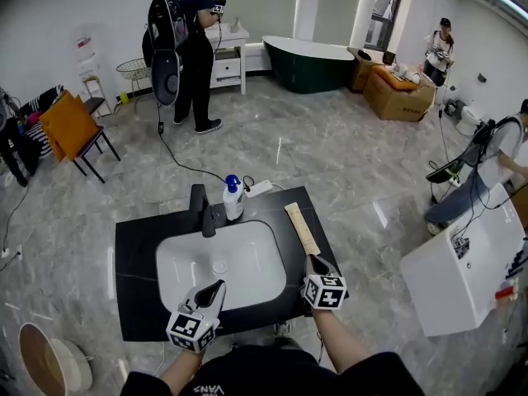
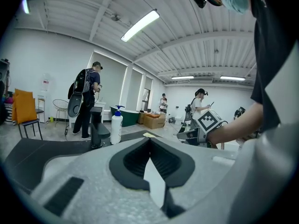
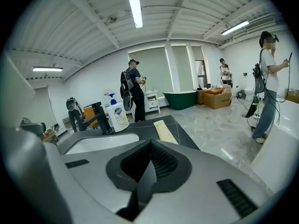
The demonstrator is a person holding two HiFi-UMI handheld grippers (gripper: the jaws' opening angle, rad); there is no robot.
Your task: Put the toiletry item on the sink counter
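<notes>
Flat beige toiletry item (image 1: 302,228) right of sink (image 1: 167,258), kind unclear, long axis pointing away from me; my left fingers (image 1: 213,291) and right fingers (image 1: 318,265) clenched, empty.

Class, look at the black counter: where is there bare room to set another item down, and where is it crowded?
Barest: the counter strip left of the basin, running to the back corner beside the faucet. A smaller gap lies between bottle and pack. Crowded: behind the basin, and the right strip, which the pack fills.
</notes>
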